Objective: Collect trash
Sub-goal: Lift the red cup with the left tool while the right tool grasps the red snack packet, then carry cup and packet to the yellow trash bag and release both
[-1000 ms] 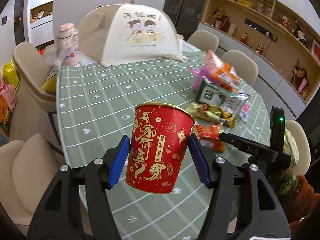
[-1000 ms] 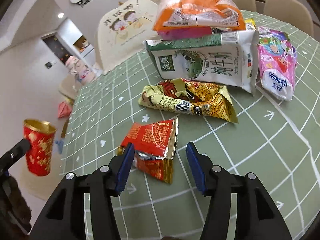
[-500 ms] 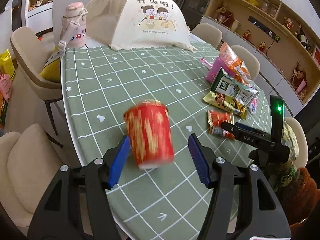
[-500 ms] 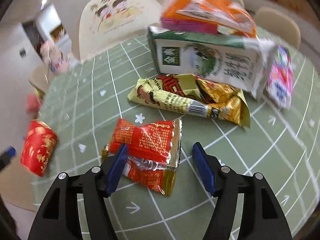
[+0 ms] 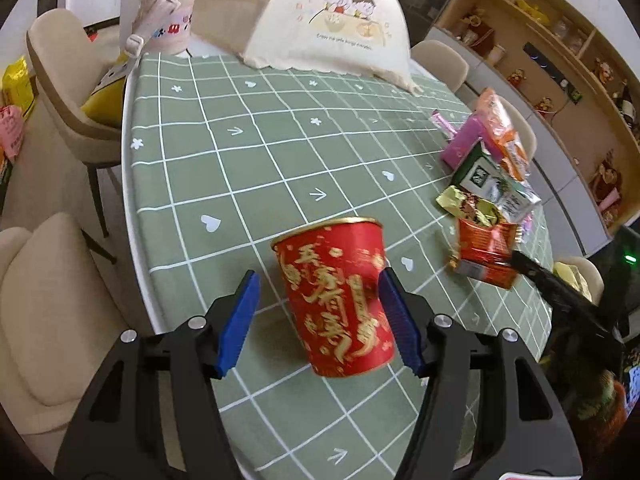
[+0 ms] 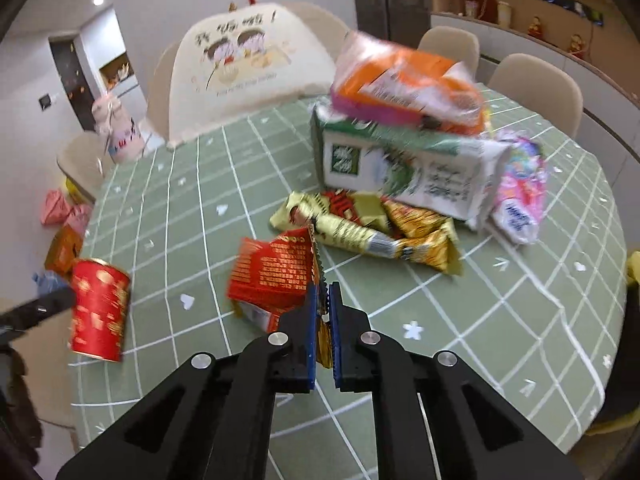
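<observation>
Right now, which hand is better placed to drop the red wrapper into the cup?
Right. Its tool has just closed and pinches the red wrapper by the edge. The left tool brackets the red cup, mouth up, beside the pile.

1. We've got the left gripper (image 5: pixel 318 322) over the green checked tablecloth (image 5: pixel 256 160), blue pads either side of a red paper cup (image 5: pixel 338 298).
2. The right pad touches the cup; the left one stands clear, so we can't call it a real grip (cup's blurry and tilted).
3. On the right, the other gripper (image 5: pixel 516 258) meets a red snack wrapper (image 5: pixel 486 250).
4. Behind it: gold wrapper (image 5: pixel 466 204), green-and-white carton (image 5: pixel 494 180).
5. At the far end sit a cream food cover (image 5: pixel 332 16) and a pink bottle (image 5: pixel 170 12).
</observation>
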